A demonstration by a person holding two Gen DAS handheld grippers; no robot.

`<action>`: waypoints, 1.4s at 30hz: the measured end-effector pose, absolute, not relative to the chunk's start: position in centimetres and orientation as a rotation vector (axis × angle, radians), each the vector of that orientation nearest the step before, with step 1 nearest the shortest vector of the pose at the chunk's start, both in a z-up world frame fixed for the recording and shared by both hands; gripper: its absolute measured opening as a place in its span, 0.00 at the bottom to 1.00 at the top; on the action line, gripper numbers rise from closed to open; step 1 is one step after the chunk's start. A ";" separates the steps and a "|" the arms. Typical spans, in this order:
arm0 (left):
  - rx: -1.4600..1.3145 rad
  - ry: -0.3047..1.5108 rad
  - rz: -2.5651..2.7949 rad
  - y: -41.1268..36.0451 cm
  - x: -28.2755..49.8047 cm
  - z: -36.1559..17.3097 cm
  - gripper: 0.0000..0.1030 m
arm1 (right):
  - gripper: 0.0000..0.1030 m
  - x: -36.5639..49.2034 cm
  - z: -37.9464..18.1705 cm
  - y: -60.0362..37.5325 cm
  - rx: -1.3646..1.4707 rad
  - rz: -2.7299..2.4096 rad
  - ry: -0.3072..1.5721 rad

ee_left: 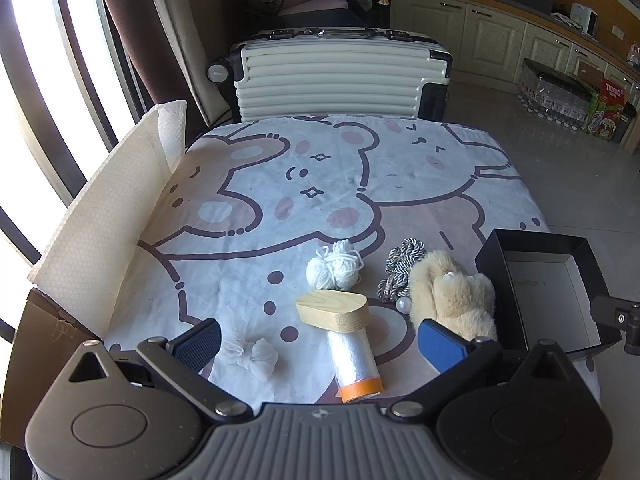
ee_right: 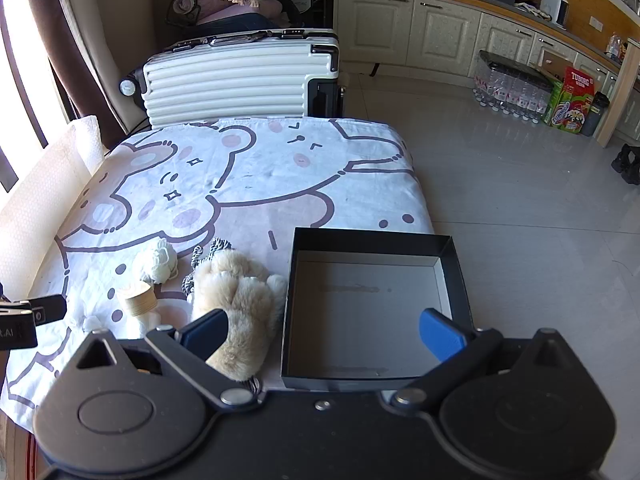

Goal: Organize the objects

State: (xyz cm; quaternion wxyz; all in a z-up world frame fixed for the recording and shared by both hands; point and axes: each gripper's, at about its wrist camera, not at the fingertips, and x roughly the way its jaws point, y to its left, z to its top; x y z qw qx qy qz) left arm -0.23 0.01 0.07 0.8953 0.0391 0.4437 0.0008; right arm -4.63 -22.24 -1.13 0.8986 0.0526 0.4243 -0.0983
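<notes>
On the bear-print cloth lie a white yarn ball (ee_left: 334, 268), a black-and-white cord bundle (ee_left: 400, 270), a beige plush paw (ee_left: 452, 300), a small pearl bead (ee_left: 403, 304), a plastic film roll with a wooden end and orange band (ee_left: 348, 344), and a crumpled white mesh piece (ee_left: 256, 358). My left gripper (ee_left: 320, 344) hangs open above the film roll, holding nothing. An empty black box (ee_right: 456, 268) sits at the table's right edge. My right gripper (ee_right: 324, 336) is open over the box's near-left part, its left finger over the plush paw (ee_right: 236, 304).
A white foam sheet (ee_left: 104, 224) stands along the table's left edge. A white ribbed suitcase (ee_left: 336, 80) is behind the far edge. Tiled floor (ee_right: 520, 184) lies to the right, with cabinets, bottled-water packs (ee_right: 512, 92) and a red-green carton (ee_right: 572, 100) by the wall.
</notes>
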 end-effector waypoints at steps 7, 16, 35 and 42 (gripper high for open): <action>0.081 0.920 0.001 0.0 -0.2 0.1 1.00 | 1.00 -4.6 -1.1 -22.2 0.109 -0.203 0.879; 0.084 0.921 -0.001 -0.4 -0.2 -0.3 1.00 | 1.00 -4.6 -1.1 -22.2 0.109 -0.204 0.879; 0.087 0.922 -0.006 -0.4 -0.2 -0.3 1.00 | 1.00 -4.6 -1.1 -22.2 0.109 -0.205 0.880; 0.088 0.923 -0.008 -0.4 -0.3 -0.3 1.00 | 1.00 -4.7 -1.2 -22.2 0.112 -0.205 0.879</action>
